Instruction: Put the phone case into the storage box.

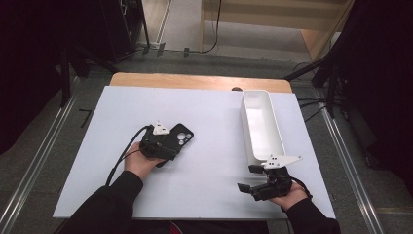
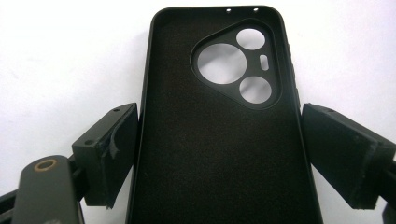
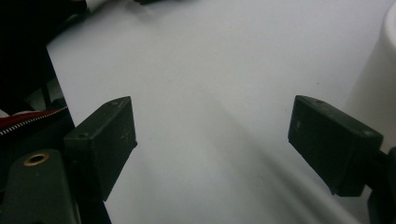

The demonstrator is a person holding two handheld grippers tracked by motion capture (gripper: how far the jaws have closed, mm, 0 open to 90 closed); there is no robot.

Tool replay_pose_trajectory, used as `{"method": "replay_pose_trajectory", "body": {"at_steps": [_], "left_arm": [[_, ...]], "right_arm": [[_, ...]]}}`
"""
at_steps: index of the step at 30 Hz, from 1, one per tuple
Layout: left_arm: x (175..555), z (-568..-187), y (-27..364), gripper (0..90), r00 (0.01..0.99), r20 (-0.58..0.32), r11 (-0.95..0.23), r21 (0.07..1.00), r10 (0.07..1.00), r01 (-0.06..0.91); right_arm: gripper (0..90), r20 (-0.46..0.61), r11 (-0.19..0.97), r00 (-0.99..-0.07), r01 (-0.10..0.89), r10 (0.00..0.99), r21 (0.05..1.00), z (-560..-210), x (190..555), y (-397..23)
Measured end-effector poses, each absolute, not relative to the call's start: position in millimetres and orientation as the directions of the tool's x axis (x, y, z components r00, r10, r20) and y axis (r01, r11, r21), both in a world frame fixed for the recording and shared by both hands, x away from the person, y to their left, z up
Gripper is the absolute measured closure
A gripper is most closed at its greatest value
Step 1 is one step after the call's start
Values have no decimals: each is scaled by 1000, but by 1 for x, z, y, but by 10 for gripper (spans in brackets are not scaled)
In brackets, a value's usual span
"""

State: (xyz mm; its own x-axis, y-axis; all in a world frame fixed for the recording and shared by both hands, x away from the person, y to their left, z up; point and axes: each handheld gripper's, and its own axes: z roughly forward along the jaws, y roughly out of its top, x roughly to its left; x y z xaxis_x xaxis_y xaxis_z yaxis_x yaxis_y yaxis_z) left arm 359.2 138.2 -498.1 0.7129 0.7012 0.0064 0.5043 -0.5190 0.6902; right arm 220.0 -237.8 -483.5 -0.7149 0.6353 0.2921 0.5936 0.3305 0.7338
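The black phone case (image 2: 219, 121) lay inner side up on the white surface (image 1: 204, 165), left of centre, between the fingers (image 2: 109, 154) of the left gripper (image 1: 168, 144). Those fingers stood spread to either side of the case; the left one seemed to touch its edge, while a thin gap showed at the right one, so whether they truly pinched it was hard to tell. The right gripper (image 1: 251, 183) rested near the front edge of the surface, its fingers (image 3: 105, 140) spread wide on nothing, just beside the near end of the long white bin (image 1: 260, 124). The likely trouble was a poor hold: the case looked soft and thin-walled, so a squeeze across its width could bow it or let it pop free, and a lift by one edge might tilt and drop it. The lower end of the case was cut off in the left gripper view, and from above the gripper body covered much of it.
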Motion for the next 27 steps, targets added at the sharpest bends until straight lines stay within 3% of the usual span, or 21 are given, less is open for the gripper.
{"method": "replay_pose_trajectory", "body": {"at_steps": [27], "left_arm": [[331,-455,135,135,739,-58,-425,787,671,448]], "right_arm": [[134,288,331,-714,592,638,735,-483,220,-238]]}}
